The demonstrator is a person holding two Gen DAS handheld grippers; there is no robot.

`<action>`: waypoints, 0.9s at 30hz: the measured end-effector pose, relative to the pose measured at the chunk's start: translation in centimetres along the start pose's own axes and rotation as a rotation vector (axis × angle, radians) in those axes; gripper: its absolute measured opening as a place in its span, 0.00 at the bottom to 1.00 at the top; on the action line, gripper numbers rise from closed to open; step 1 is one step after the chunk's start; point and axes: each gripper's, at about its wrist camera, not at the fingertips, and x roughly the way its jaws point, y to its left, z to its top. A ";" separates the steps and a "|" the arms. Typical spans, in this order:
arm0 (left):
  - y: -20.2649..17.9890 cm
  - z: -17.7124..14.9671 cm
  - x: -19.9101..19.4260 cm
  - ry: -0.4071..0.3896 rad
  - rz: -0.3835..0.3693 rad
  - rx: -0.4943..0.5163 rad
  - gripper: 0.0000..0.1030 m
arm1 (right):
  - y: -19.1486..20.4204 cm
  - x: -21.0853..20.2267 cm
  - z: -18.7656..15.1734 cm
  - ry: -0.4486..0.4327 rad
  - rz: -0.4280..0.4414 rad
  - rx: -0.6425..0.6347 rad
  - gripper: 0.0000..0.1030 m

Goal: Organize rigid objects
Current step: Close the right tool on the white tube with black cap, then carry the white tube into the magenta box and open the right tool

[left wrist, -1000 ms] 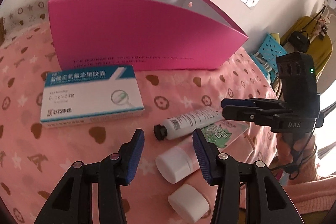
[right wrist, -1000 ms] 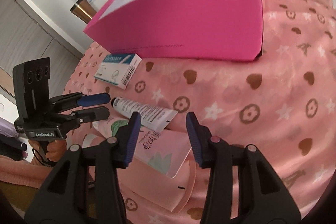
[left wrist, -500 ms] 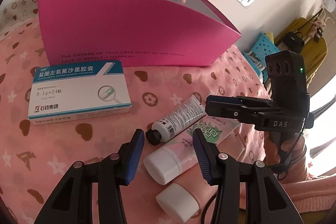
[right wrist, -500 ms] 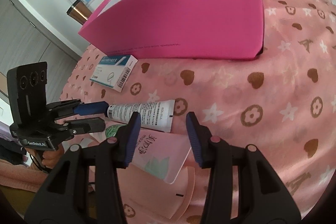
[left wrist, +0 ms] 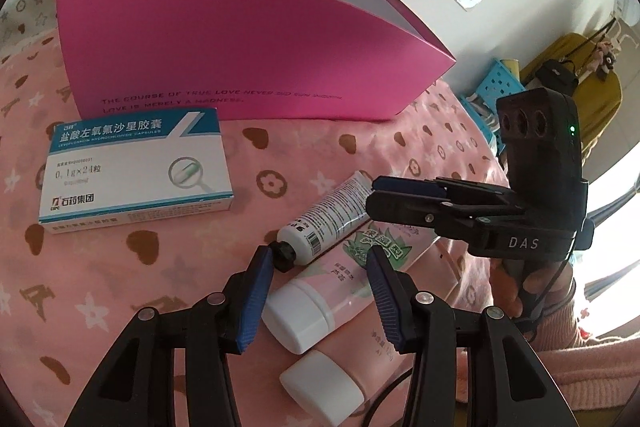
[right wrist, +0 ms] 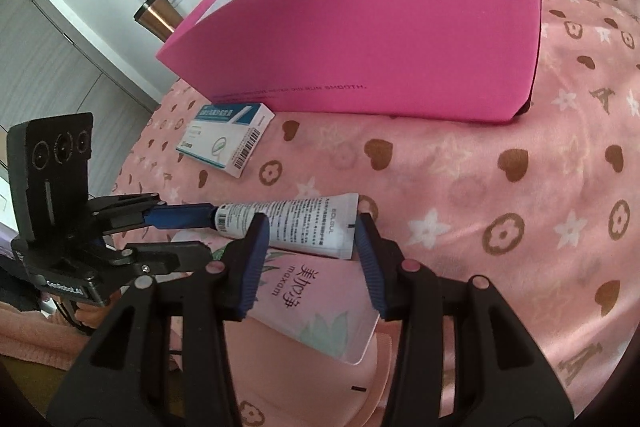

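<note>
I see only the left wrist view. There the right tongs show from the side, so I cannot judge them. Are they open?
Observer: Yes, open. In the right wrist view the right tongs have the flat end of the white tube between their fingers.
Operator: Is something behind the pink box?
Observer: A copper-coloured tumbler stands beyond its low end.
Operator: Does the pink tube have a brand?
Observer: It reads "maxam".

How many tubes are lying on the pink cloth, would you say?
3, side by side: the black-capped white tube farthest, the green-printed pink tube beside it, and a plain pink tube nearest, partly hidden by the left gripper.
</note>
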 end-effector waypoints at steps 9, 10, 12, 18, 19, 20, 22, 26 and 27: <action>-0.3 0.6 0.0 -0.031 0.011 -0.006 0.51 | 0.4 -1.2 -0.1 -0.043 0.002 0.000 0.46; -0.5 0.7 -0.1 -0.037 0.010 -0.003 0.51 | 0.5 -1.4 0.0 -0.050 0.003 0.002 0.46; -0.6 0.9 -0.3 -0.043 0.006 -0.002 0.51 | 0.5 -1.9 0.1 -0.068 0.005 0.001 0.46; -1.6 1.8 -1.1 -0.078 0.006 0.019 0.51 | 1.2 -3.5 0.6 -0.112 -0.016 -0.021 0.46; -1.9 2.1 -1.3 -0.085 0.006 0.025 0.51 | 1.2 -3.8 0.6 -0.119 -0.017 -0.022 0.46; -2.1 2.3 -1.4 -0.092 0.007 0.030 0.51 | 1.3 -4.2 0.8 -0.130 -0.018 -0.023 0.46; -2.5 2.8 -1.8 -0.105 0.009 0.041 0.51 | 1.5 -4.9 1.0 -0.153 -0.023 -0.029 0.46; -3.5 4.1 -2.4 -0.134 0.014 0.069 0.51 | 1.9 -6.3 1.7 -0.192 -0.038 -0.043 0.46; -3.7 4.4 -2.6 -0.142 0.016 0.077 0.51 | 2.0 -6.7 2.0 -0.203 -0.042 -0.048 0.46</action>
